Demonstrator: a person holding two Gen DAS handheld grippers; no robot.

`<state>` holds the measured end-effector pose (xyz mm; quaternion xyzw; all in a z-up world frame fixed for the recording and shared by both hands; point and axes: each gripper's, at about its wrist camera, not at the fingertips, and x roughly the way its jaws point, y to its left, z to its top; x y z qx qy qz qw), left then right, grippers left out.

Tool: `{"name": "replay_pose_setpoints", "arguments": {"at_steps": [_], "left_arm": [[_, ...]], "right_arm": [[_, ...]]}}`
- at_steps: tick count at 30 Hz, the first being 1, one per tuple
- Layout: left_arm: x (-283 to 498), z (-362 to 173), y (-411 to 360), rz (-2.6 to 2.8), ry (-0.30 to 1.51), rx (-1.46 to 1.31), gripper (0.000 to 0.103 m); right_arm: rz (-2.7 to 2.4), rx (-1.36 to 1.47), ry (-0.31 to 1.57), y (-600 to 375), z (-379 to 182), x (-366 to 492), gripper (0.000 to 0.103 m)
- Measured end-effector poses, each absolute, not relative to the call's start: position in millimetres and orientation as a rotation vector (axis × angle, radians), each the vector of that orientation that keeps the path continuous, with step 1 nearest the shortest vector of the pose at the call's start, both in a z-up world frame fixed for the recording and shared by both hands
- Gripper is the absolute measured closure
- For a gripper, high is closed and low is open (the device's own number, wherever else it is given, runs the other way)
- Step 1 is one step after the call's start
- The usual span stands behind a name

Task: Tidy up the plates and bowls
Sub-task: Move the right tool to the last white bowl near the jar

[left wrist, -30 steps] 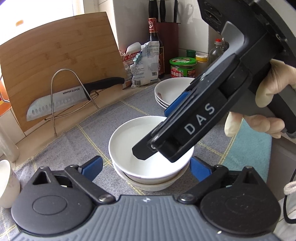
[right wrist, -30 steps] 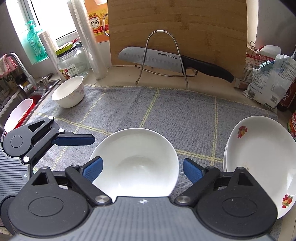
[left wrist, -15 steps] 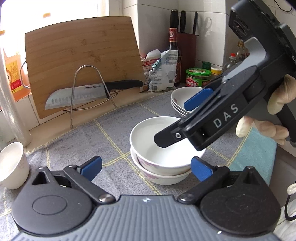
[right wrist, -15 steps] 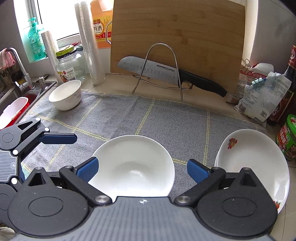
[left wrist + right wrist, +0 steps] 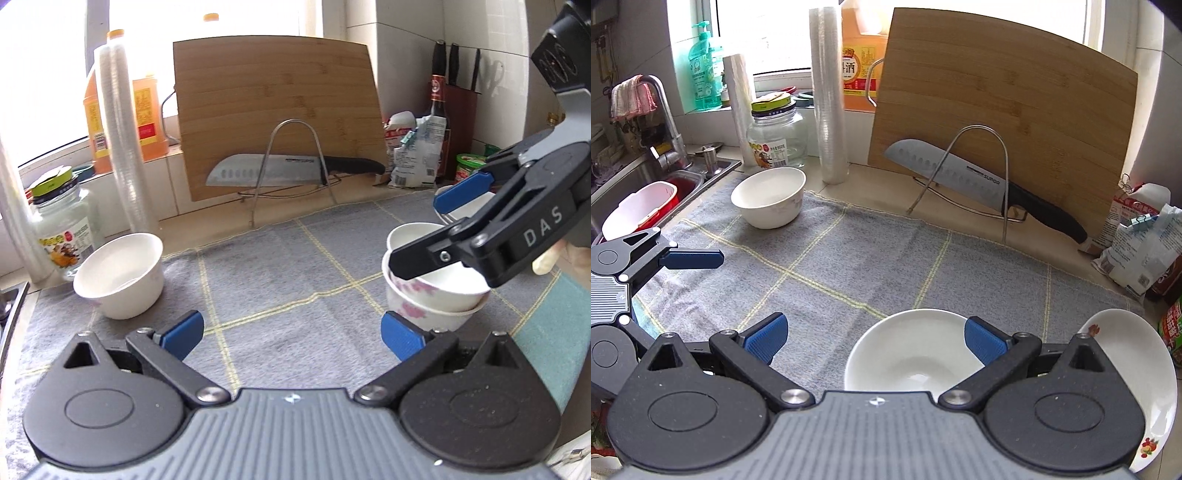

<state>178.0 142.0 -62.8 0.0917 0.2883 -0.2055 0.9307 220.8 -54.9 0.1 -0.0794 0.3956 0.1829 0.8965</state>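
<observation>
Bright window (image 5: 764,37), white-tiled wall (image 5: 406,74)

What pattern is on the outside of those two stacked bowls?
The stacked bowls are white with pink-purple floral prints on the outside, clearest in the left wrist view.

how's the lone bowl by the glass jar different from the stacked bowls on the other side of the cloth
The lone bowl stands by itself near the glass jar; the stacked bowls are two, one nested in the other.
The lone bowl's outside looks nearly plain white; the stacked bowls show a pink flower print.
Nothing hangs over the lone bowl; the right hand-held gripper hovers open above the stacked bowls.
Both are white, upright and on the grey cloth.
</observation>
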Motion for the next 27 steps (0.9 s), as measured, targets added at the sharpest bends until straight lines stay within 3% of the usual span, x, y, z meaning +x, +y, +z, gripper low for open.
{"name": "replay_pose_setpoints", "arguments": {"at_steps": [27], "left_arm": [[224,-93,261,-0.307,0.574,0.08,0.001]], "right_arm": [[0.365,-0.233,0.799,50,11,237,0.0]]}}
